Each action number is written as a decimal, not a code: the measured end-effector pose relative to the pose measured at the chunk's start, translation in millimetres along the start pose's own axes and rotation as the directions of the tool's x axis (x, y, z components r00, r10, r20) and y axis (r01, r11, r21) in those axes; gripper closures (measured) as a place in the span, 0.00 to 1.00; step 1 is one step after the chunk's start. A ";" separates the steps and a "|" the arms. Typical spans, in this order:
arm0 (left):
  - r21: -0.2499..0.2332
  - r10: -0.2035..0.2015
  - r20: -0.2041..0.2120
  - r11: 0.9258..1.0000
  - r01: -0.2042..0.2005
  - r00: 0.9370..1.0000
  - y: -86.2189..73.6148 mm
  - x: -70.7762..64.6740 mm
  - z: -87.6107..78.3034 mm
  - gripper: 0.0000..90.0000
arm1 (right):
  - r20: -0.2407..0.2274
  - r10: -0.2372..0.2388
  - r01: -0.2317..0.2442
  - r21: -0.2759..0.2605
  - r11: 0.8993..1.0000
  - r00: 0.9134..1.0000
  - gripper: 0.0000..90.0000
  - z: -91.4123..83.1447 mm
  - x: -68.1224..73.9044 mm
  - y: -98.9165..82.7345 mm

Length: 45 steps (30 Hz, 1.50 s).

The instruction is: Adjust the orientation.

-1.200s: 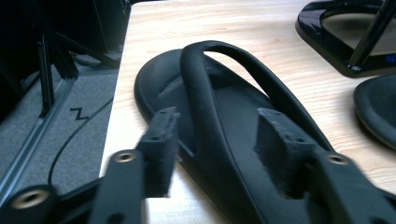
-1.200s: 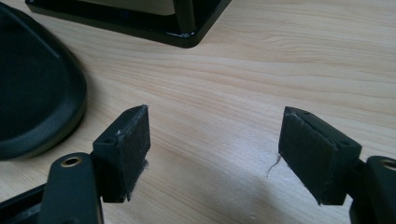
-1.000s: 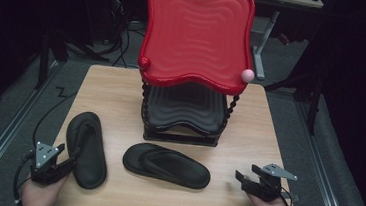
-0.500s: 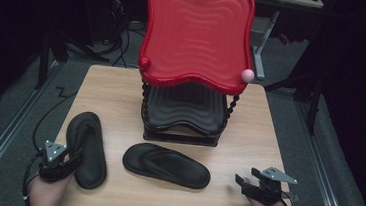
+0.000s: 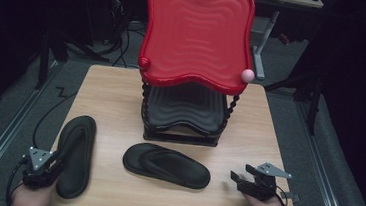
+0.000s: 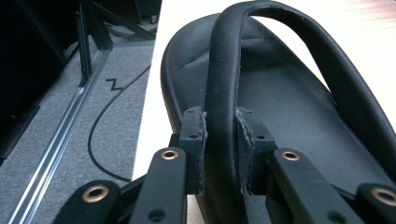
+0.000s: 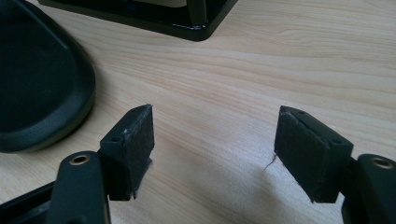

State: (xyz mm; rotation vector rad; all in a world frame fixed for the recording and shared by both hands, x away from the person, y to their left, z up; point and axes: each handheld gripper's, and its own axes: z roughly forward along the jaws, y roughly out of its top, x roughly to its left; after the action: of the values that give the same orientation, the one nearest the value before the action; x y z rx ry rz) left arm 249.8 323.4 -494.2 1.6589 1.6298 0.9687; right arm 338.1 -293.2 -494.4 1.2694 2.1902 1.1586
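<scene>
A black flip-flop (image 5: 75,154) lies at the left edge of a light wooden table (image 5: 269,130), its long axis running away from the person, heel end nearest them. In the left gripper view one arm of its strap (image 6: 224,93) passes straight between the left gripper (image 6: 220,156)'s pads, which press it from both sides, so this gripper is clenched on the strap near the heel; the strap arches forward from the pads and the footbed spreads to their right. A second black flip-flop (image 5: 166,165) lies near the table's middle, its long axis across the table, with one rounded end pointing toward the right gripper (image 5: 244,181). That gripper rests low over bare wood with its jaws spread and nothing between them; in the right gripper view the sandal's rounded end (image 7: 39,79) sits ahead and to the left of the left pad, near but not touching. The right hand is therefore the nearer one for this second sandal, and reaching it would likely mean moving forward and leftward. Beyond both sandals stands a two-tier rack: a black wavy tray (image 5: 184,108) below and a red wavy tray (image 5: 197,34) above on beaded posts.
</scene>
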 end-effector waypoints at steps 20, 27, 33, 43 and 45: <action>-0.019 -0.055 0.025 0.998 0.055 0.998 -0.6 2.1 1.2 0.84 | -0.010 -0.008 0.009 0.004 1.000 1.000 0.34 6.2 3.9 1.9; -0.074 -0.042 0.031 0.996 0.044 0.999 3.5 -4.8 -3.7 0.85 | -0.009 -0.012 0.012 0.007 1.000 1.000 0.34 6.9 4.1 1.9; -0.144 -0.019 0.058 0.989 0.027 0.998 11.0 -16.9 -13.3 0.86 | -0.008 -0.009 0.009 0.005 1.000 1.000 0.34 6.4 4.0 1.9; -0.251 0.001 0.082 0.968 0.019 0.997 23.8 -32.8 -34.7 0.86 | -0.012 -0.003 0.003 -0.006 1.000 1.000 0.34 4.6 1.9 2.6; -0.275 0.010 0.085 0.961 0.014 0.996 27.1 -37.3 -40.6 0.86 | -0.012 -0.003 0.003 -0.006 1.000 1.000 0.34 4.0 1.5 2.7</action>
State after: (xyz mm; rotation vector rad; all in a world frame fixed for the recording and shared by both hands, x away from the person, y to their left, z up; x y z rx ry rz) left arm 231.8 282.1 -452.5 1.4877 1.3701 1.0557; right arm 341.3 -289.4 -494.5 1.2591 2.1955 1.1737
